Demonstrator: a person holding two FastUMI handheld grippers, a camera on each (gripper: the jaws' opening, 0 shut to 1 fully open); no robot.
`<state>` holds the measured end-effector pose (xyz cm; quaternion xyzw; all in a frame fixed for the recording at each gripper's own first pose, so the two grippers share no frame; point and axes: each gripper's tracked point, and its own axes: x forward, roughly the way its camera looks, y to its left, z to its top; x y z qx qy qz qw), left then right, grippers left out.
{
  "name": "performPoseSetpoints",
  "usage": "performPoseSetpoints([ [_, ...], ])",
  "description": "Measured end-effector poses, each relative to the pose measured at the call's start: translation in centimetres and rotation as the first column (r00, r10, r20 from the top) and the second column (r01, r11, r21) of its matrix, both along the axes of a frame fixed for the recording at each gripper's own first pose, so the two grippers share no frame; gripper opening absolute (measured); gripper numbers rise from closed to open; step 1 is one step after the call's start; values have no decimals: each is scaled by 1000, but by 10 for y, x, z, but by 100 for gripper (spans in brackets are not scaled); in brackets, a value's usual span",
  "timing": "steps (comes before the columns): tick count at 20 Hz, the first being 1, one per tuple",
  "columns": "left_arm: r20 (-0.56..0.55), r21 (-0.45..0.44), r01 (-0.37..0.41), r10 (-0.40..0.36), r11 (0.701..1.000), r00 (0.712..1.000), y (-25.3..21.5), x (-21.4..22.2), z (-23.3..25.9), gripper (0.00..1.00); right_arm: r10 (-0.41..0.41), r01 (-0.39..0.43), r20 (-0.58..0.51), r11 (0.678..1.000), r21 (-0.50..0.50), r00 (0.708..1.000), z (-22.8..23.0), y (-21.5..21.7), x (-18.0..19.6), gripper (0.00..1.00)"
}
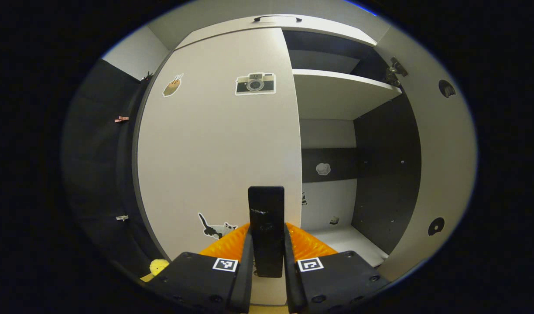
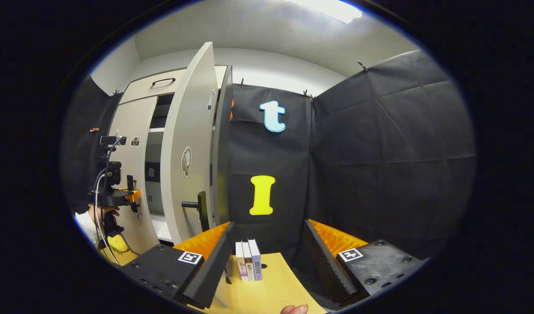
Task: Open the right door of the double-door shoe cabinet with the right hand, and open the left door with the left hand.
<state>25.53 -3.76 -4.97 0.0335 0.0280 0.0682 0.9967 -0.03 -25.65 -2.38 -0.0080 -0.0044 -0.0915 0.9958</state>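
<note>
In the left gripper view the pale left door (image 1: 214,144) of the shoe cabinet, carrying several stickers, stands closed. Its black upright handle (image 1: 266,209) sits between my left gripper's fingers, and the left gripper (image 1: 267,233) is shut on it. The right door (image 1: 437,152) is swung wide open, baring shelves (image 1: 337,93) inside. In the right gripper view the open right door (image 2: 193,144) shows edge-on with its black handle (image 2: 200,206). My right gripper (image 2: 269,224) is open and holds nothing, off to the right of that door. The left gripper (image 2: 129,196) and a hand (image 2: 104,214) holding it show at the left door.
Three books (image 2: 248,265) stand upright on a yellow wooden table (image 2: 275,288) just beyond the right gripper's fingers. Black cloth walls (image 2: 380,152) close the booth behind and to the right. A drawer with a black handle (image 1: 277,18) tops the cabinet.
</note>
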Motion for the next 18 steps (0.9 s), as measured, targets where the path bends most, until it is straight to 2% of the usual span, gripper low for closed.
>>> performPoseSetpoints([
  [3, -9, -8, 23, -23, 1000, 1000, -1, 0, -4, 35, 4, -5, -25, 1000, -20, 1000, -5, 6, -7, 97],
  [6, -15, -35, 19, -19, 999, 1000, 0, -2, -3, 23, -3, 2, -43, 1000, -15, 999, -8, 10, -13, 97],
  [8, -22, -37, 31, -31, 999, 999, 1, -7, -3, 22, -1, 0, -42, 1000, -14, 999, -7, 15, -15, 98],
  [15, -38, -67, 98, -100, 993, 994, 19, -83, 0, 20, 9, -9, -41, 1000, -8, 999, -5, 32, -21, 98],
  [18, -47, -77, 110, -114, 991, 992, 32, -110, 2, 19, 28, -28, -34, 1000, -9, 999, -1, 60, -22, 98],
])
